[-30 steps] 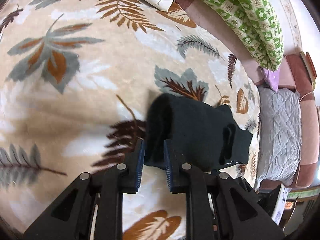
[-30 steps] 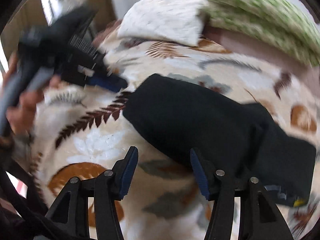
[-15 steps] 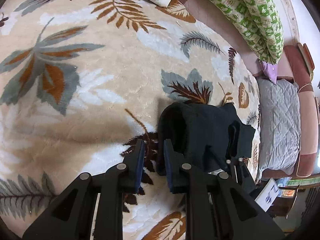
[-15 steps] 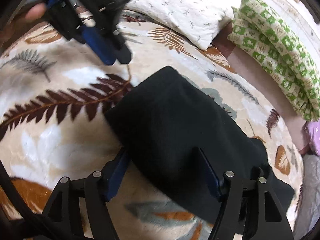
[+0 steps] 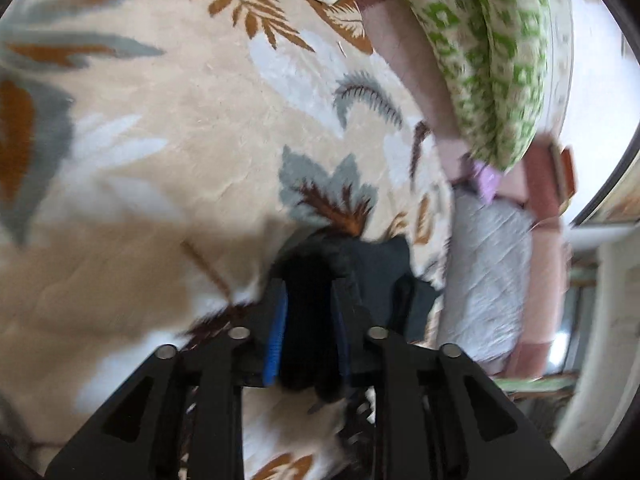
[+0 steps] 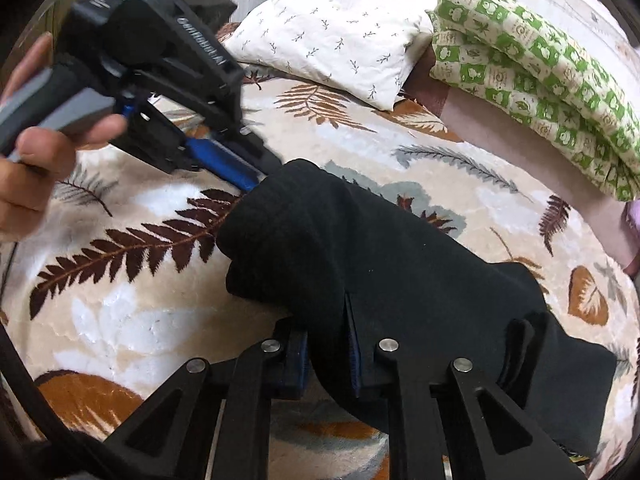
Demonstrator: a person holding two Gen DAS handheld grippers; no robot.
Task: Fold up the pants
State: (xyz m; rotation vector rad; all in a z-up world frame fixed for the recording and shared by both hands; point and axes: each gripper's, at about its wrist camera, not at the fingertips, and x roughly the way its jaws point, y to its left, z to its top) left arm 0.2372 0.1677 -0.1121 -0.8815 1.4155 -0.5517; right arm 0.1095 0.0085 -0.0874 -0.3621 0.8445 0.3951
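right wrist: both hand-held grippers (image 6: 329, 354) pinch pants (image 6: 400, 280) edges.

Pants (image 6: 392, 280) matt black knit; blanket (image 6: 132, 320) plush, soft pile.

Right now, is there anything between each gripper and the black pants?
No. The left gripper and the right gripper are each shut on the black pants, with cloth directly between their fingers and nothing else visible between.

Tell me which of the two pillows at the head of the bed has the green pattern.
The green checked pillow, at the right in the right wrist view. The other pillow, to its left, is white with small grey sprigs.
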